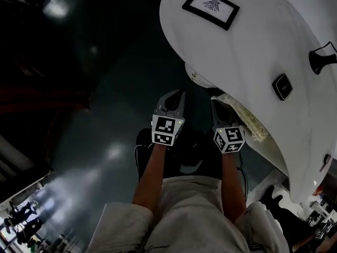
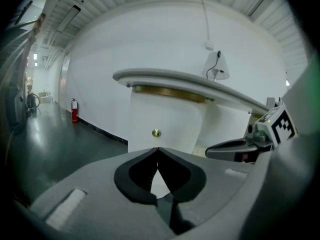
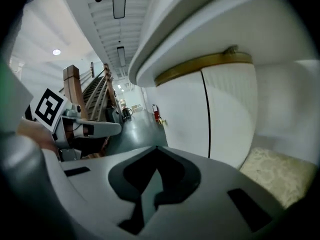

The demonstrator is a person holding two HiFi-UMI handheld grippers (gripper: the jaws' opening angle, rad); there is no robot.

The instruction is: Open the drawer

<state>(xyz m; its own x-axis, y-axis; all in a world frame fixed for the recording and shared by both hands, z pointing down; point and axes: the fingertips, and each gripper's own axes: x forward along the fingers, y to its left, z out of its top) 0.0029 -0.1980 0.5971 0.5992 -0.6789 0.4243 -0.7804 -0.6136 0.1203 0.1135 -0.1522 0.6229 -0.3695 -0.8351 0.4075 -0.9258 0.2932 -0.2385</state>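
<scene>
The drawer front [image 2: 165, 119] is a white curved panel under the round white tabletop [image 2: 175, 78], with a gold band along its top and a small brass knob [image 2: 156, 133]. My left gripper [image 2: 158, 149] is shut and empty, pointing at the panel just below the knob and still short of it. My right gripper [image 3: 156, 148] is also shut with nothing in it, facing the cabinet's side near a dark vertical seam [image 3: 206, 114]. In the head view the left gripper [image 1: 176, 96] and the right gripper [image 1: 218, 107] hang side by side below the table edge [image 1: 174, 36].
A framed picture [image 1: 210, 7], a black device [image 1: 282, 86] and a lamp [image 2: 216, 66] are on the tabletop. A cream textured mat [image 3: 275, 174] lies under the table at the right. A red fire extinguisher [image 2: 74, 110] stands by the far wall on the dark glossy floor.
</scene>
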